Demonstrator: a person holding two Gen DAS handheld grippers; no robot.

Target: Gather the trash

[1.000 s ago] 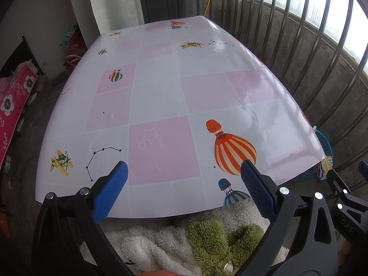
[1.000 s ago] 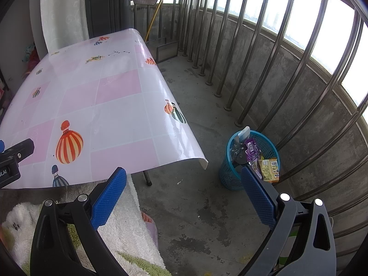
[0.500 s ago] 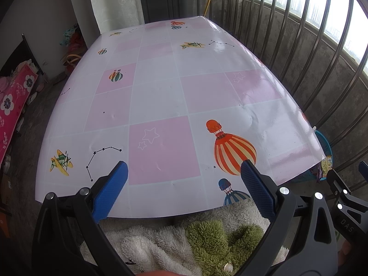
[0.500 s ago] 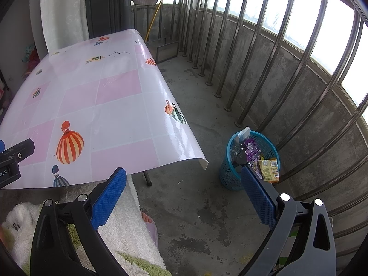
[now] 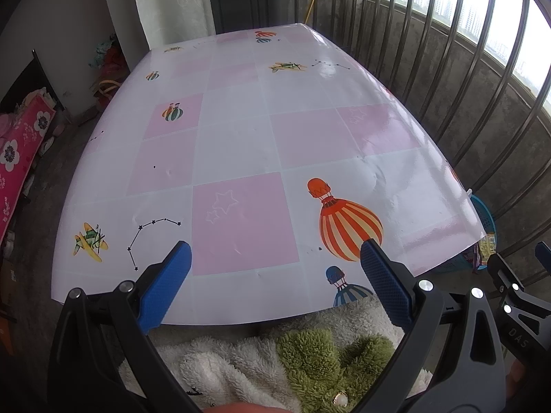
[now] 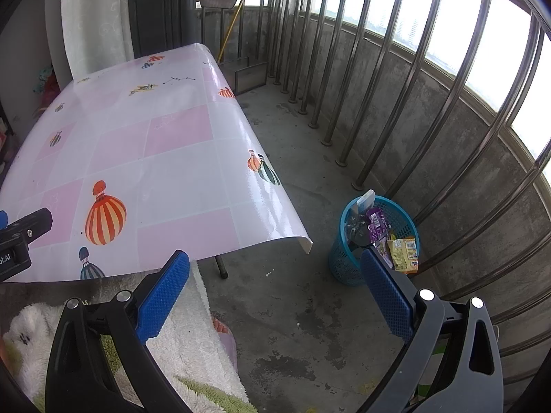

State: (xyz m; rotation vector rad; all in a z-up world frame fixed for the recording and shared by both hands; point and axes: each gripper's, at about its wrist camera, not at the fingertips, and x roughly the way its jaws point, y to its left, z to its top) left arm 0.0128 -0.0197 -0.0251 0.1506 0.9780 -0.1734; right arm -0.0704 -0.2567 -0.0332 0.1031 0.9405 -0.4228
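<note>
1. Since the trash already sits in the blue basket on the concrete floor beside the railing, just off the table's corner, the task looks close to done; no loose piece shows on the table.
2. The left gripper hangs released over the near edge of the table, its blue pads spread wide with nothing between them; the right gripper is likewise spread and empty, aimed at the floor between table and basket.
3. The wrappers (a purple one and a yellow packet draped over the rim) should be light, thin and crinkly, probably slippery; pinching a free edge or corner would likely hold better than squeezing the middle.
4. The mesh basket looks light and flexible, so its rim would be the place to grip.
5. What lies deeper in the basket is hidden, and the right gripper's pad covers part of its rim. In the left view only a sliver of basket shows past the tablecloth. The floor under the table is out of sight.
</note>
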